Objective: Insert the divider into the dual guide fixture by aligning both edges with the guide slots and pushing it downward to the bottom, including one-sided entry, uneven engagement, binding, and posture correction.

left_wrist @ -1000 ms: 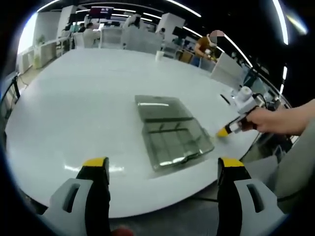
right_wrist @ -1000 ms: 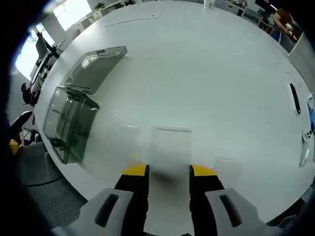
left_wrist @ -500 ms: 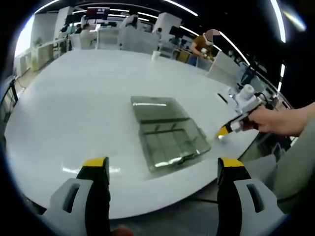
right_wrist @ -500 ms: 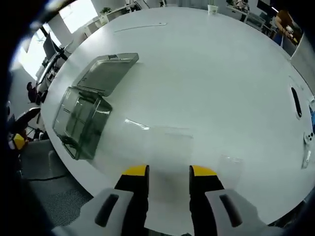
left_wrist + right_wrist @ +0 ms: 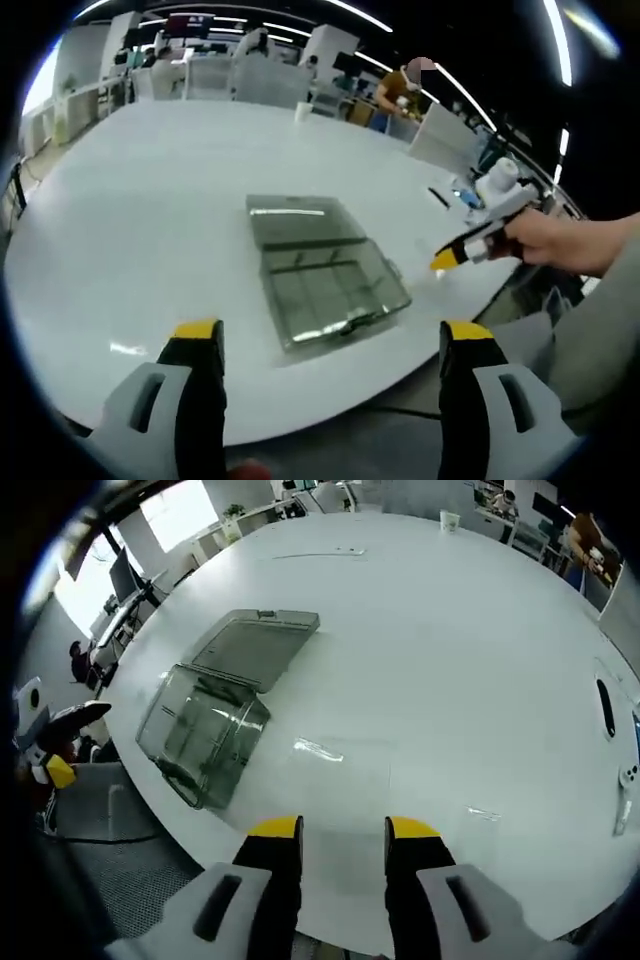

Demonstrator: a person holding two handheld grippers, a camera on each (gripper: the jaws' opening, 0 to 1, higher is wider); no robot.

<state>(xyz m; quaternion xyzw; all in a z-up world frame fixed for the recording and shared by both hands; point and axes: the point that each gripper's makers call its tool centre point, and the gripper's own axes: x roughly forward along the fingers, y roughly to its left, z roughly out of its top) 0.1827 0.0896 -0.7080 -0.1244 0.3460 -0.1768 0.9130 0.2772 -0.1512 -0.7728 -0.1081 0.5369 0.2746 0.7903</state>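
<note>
The broad white counter (image 5: 140,200) is taking up most of the left gripper view, and on it, close to the near edge, a smoky clear plastic box (image 5: 335,290) is lying with its hinged lid (image 5: 300,222) folded flat open behind it; this box is reading as the guide fixture, though its slots are too small to make out. In the right gripper view the same counter (image 5: 450,630) is carrying the box (image 5: 205,735) ahead and to the left, its long axis running from the counter's edge in toward the lid (image 5: 255,645). A faint clear flat sheet (image 5: 318,750), probably the divider, is lying on the counter just ahead of the right gripper (image 5: 342,828), between that gripper and the box, touching neither. The right gripper's jaws are standing a little apart with nothing visibly between them, though a transparent piece there would be hard to see. The left gripper (image 5: 332,332) is hovering off the counter's edge, facing the box with its jaws spread wide and holding nothing. The right gripper (image 5: 452,258) is therefore the nearer one to the sheet, so the pick-up is likely falling to it, followed by a carry leftward to the box.
</note>
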